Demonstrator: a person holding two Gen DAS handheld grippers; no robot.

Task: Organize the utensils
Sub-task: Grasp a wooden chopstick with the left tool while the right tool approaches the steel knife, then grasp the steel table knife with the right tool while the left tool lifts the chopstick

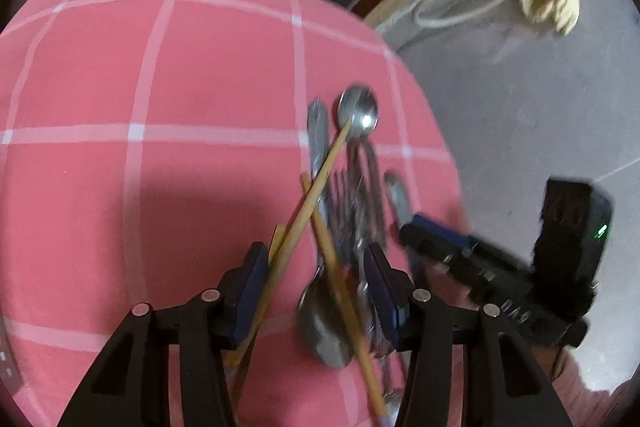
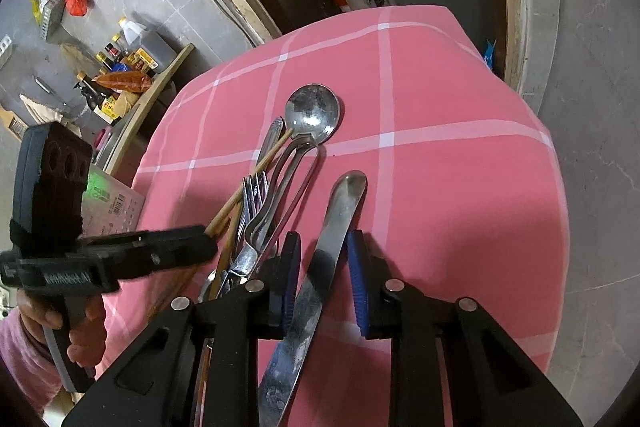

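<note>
- A heap of utensils is laid on the pink checked cloth [image 2: 460,99]. The large round spoon [image 2: 314,113] is taken as the landmark for every position below.
- The knife [image 2: 320,259] is found to the right of the spoon's looped handle, lying apart from the heap. Its rounded handle end points toward the spoon bowl, and its blade runs back toward the camera.
- The right gripper [image 2: 322,279] is positioned astride the knife, 1 blue pad on each side of the blade. The jaws are spread, with visible gaps to the metal, so nothing is clamped. This placement is judged to be a line-up for closing on the knife, since it is the 1 piece that can be lifted without disturbing the rest.
- The fork [image 2: 254,203] is found below and left of the spoon bowl, tines pointing toward it, wedged among other steel handles.
- 2 wooden chopsticks [image 1: 320,187] are crossed over the heap. The tip of 1 rests against the spoon bowl.
- A second spoon [image 1: 324,323] is lying at the near end of the heap, farthest from the landmark spoon, partly under 1 chopstick.
- The left gripper [image 1: 316,291] is held over that near end with its jaws wide apart. A chopstick runs along its left pad, but no grip is made. It is judged to be placed there to steady or gather the tangled pieces.
- The task is judged to be at an early stage: the utensils remain mixed and unsorted.
</note>
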